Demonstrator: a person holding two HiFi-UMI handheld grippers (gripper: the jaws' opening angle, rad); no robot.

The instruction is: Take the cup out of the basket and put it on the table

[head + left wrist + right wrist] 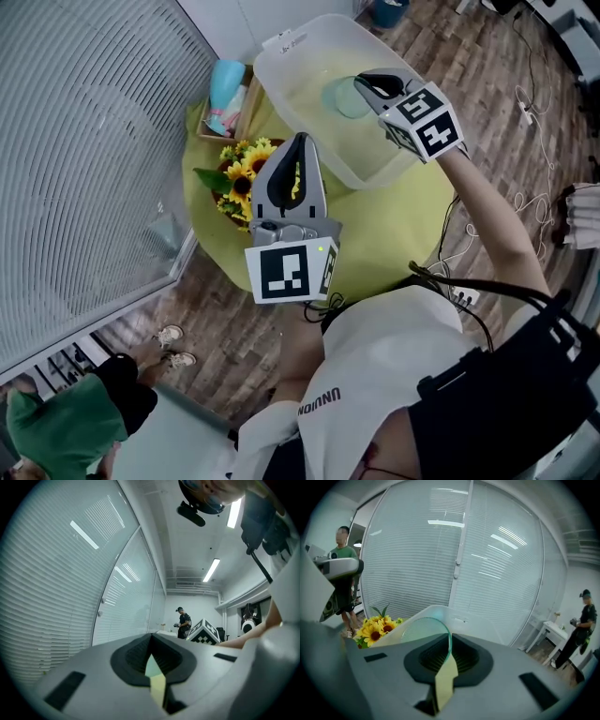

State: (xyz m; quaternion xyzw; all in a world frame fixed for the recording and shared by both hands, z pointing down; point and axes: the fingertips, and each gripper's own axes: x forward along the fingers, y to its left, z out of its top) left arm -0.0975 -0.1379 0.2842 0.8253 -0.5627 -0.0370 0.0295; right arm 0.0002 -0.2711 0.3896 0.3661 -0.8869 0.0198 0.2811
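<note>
A clear, green-tinted glass cup (347,97) hangs over the translucent plastic basket (281,66) at the far side of the round table. My right gripper (364,84) is shut on the cup's rim. In the right gripper view the rim (423,623) curves out from between the jaws, above the basket's wall (464,620). My left gripper (300,141) hovers over the yellow-green tablecloth (394,225) near the sunflowers, jaws closed and empty. In the left gripper view it (151,638) points level across the room.
A bunch of sunflowers (239,178) stands left of the basket, with a wooden box holding a blue item (225,89) behind it. A glass wall with blinds (84,159) runs along the left. A person in green (66,422) stands below; cables (534,122) lie on the floor.
</note>
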